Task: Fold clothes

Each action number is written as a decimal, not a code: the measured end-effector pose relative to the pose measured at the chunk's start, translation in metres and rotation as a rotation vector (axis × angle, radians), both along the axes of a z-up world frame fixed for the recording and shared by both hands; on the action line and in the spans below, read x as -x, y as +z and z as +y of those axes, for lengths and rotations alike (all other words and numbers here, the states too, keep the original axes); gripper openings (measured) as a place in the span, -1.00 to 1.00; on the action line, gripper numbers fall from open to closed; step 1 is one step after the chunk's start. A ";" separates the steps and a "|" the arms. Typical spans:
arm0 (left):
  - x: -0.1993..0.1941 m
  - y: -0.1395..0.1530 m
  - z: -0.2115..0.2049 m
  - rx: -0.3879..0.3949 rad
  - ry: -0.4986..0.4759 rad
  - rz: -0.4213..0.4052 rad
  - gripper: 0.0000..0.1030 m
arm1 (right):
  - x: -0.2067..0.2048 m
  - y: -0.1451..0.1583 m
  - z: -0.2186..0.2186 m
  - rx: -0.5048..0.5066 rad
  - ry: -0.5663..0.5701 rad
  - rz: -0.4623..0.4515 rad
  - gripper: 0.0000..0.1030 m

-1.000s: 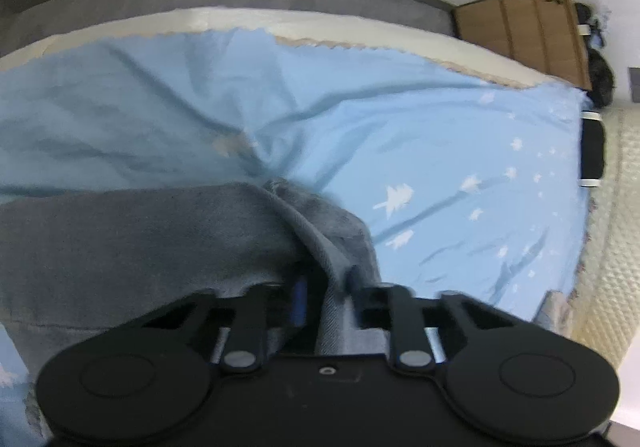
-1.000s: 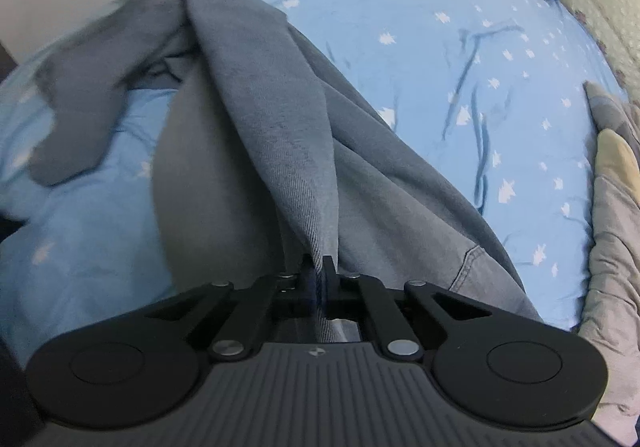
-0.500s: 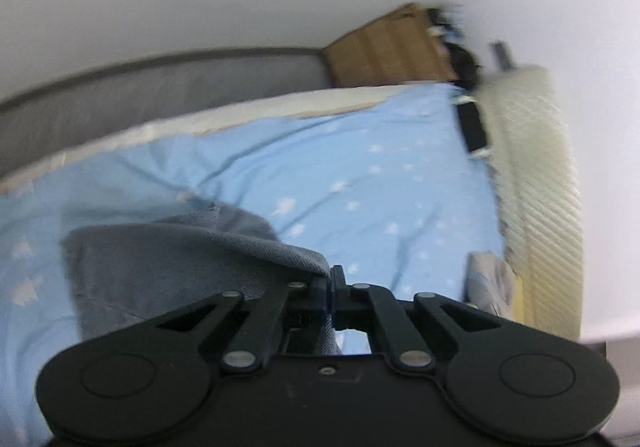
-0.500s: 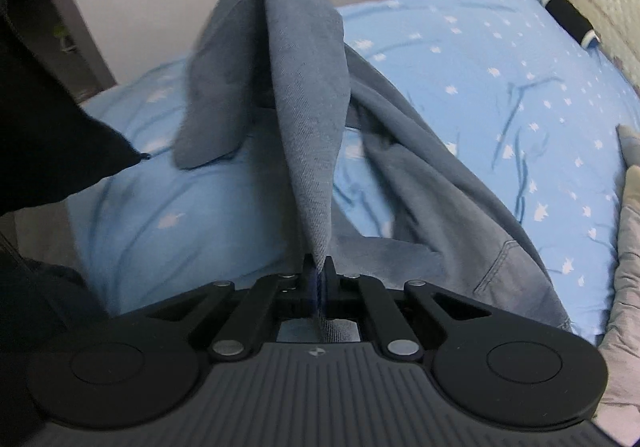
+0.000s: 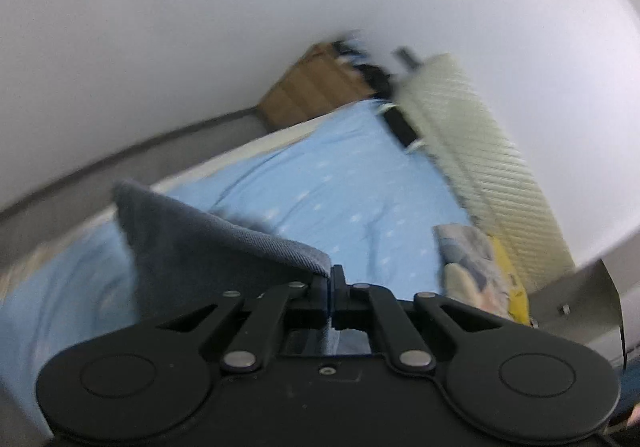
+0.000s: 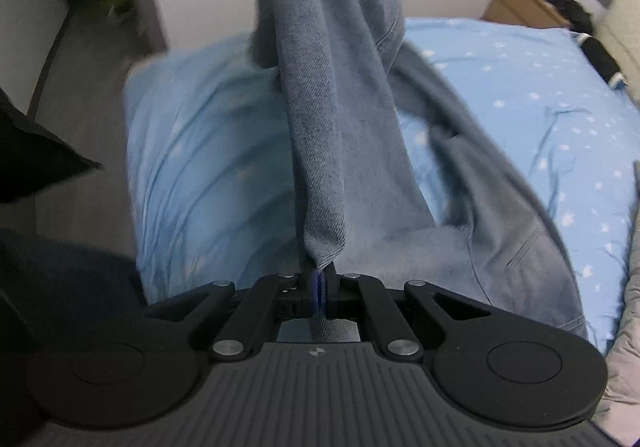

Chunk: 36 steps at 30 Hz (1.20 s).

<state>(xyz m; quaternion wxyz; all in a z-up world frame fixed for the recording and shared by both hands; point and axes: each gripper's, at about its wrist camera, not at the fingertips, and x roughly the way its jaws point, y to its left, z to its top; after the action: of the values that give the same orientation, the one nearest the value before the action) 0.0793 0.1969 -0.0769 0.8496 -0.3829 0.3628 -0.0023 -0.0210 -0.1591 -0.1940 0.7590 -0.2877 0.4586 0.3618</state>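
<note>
Both your claws are clamped on the jeans (image 6: pixel 344 135)
Left gripper (image 5: pixel 333 279) pinches a hem; right gripper (image 6: pixel 319 279) pinches another edge, denim stretching upward above the bed sheet (image 6: pixel 520 87)

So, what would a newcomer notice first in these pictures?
First, the grey-blue jeans: the right gripper is shut on one edge, and the cloth rises out of the top of the picture. The left gripper is shut on another edge. Below lies the bed's light blue sheet with small white stars.
</note>
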 end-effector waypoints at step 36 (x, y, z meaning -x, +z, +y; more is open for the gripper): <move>-0.024 -0.132 0.061 -0.235 -0.309 0.422 -0.32 | -0.016 -0.054 -0.004 0.025 -0.681 0.155 -0.23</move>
<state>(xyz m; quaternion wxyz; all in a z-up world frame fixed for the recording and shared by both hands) 0.1031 0.2574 -0.2088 0.7836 -0.2139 0.5832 -0.0098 -0.0047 -0.1630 -0.2479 0.7953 -0.0993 0.5891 0.1029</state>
